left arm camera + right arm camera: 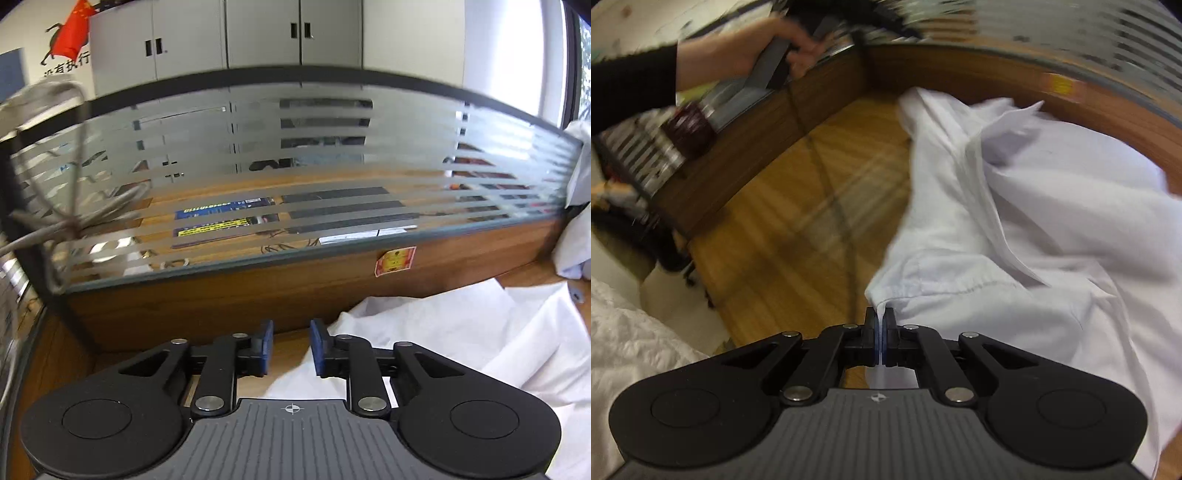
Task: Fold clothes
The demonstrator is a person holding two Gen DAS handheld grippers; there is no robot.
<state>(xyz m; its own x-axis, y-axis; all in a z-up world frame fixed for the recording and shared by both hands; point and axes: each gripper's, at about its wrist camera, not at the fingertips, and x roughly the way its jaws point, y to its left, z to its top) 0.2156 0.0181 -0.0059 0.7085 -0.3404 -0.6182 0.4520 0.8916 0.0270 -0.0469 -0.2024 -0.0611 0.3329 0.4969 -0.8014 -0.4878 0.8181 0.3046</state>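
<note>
A white shirt [1034, 229] lies crumpled on the wooden desk [798, 236], spreading to the right. My right gripper [881, 317] is shut on a corner of the shirt's edge, and a strip of cloth runs back between its pads. In the left wrist view the white shirt [461, 339] lies at the lower right. My left gripper [291, 345] is open above the desk [288, 350] near the cloth's left edge, with nothing between its blue pads. The right wrist view shows a hand [753, 48] with a dark sleeve holding the other gripper's handle at the upper left.
A wooden partition [258, 295] topped with striped frosted glass [295, 166] borders the desk's far side. A red sticker [395, 261] is on the partition. More white cloth [576, 206] is heaped at the right. A white quilted fabric [624, 339] is at the lower left.
</note>
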